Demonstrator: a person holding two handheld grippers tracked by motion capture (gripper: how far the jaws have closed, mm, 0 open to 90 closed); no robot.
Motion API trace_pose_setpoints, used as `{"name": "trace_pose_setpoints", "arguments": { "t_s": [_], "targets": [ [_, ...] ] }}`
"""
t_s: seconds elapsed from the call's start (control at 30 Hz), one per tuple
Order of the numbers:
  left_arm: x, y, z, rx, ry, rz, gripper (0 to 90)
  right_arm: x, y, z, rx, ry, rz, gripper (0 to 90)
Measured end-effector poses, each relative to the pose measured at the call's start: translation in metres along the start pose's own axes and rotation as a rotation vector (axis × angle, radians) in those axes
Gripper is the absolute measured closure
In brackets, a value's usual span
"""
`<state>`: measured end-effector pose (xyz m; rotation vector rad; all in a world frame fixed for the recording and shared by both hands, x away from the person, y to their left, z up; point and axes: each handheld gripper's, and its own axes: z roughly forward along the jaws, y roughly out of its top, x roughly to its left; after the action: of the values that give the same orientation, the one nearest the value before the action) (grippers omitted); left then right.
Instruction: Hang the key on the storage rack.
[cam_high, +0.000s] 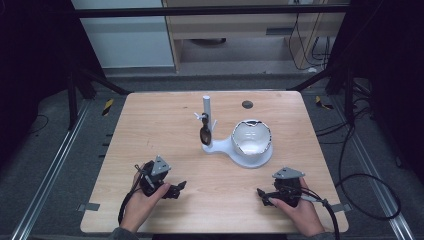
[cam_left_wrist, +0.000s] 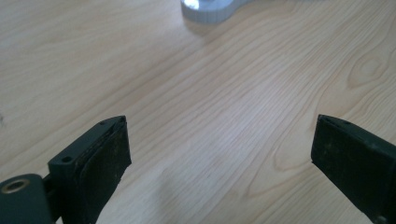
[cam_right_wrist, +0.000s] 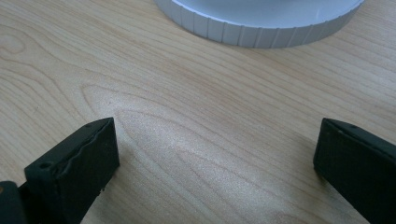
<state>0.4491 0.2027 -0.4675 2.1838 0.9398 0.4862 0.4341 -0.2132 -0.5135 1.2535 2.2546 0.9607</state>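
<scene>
Bare table (cam_high: 165, 145) lies open around both grippers; the white stand (cam_high: 240, 147) blocks mid-table.

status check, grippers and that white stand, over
Left gripper open, empty, low over the table. Right gripper open, empty. White stand mid-table, bowl on its base, untouched. Nothing between.

Both hands are bare, with a grey cuff just showing at each wrist. The left gripper (cam_high: 171, 188) and the right gripper (cam_high: 267, 195) are black, each topped with a grey three-cornered plate. A black cable trails from each. Up close, the left one's jaws are matte black blocks with small screw holes and a brass-coloured insert.
</scene>
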Motion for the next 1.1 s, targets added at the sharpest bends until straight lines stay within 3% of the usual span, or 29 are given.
{"name": "trace_pose_setpoints", "arguments": {
  "t_s": [0.2, 0.37, 0.5, 0.6, 0.7, 0.87, 0.97, 1.1],
  "targets": [
    [0.013, -0.020, -0.001, 0.044, 0.024, -0.022, 4.4, 0.000, 0.000, 0.000, 0.000, 0.000, 0.000, 0.5],
    [0.029, -0.036, 0.000, 0.055, 0.053, -0.066, 4.4, 0.000, 0.000, 0.000, 0.002, -0.002, 0.001, 0.6],
    [0.047, -0.047, 0.000, 0.043, 0.088, -0.133, 4.9, 0.000, 0.000, 0.000, 0.000, -0.003, 0.000, 0.6],
    [0.058, -0.050, 0.001, 0.042, 0.112, -0.155, 5.0, 0.000, 0.000, 0.000, 0.000, -0.003, 0.001, 0.6],
    [0.069, -0.053, 0.004, 0.022, 0.113, -0.197, 5.0, 0.000, 0.000, 0.000, 0.002, -0.001, 0.001, 0.5],
    [0.080, -0.054, 0.009, 0.009, 0.123, -0.200, 3.9, -0.001, 0.001, 0.001, 0.000, 0.004, -0.009, 0.5],
    [0.080, -0.053, 0.010, 0.025, 0.121, -0.174, 2.8, 0.000, 0.001, 0.001, -0.001, 0.002, -0.007, 0.5],
    [0.080, -0.053, 0.011, 0.031, 0.125, -0.172, 0.6, 0.000, 0.001, 0.001, 0.000, -0.003, -0.003, 0.5]
  ]
}}
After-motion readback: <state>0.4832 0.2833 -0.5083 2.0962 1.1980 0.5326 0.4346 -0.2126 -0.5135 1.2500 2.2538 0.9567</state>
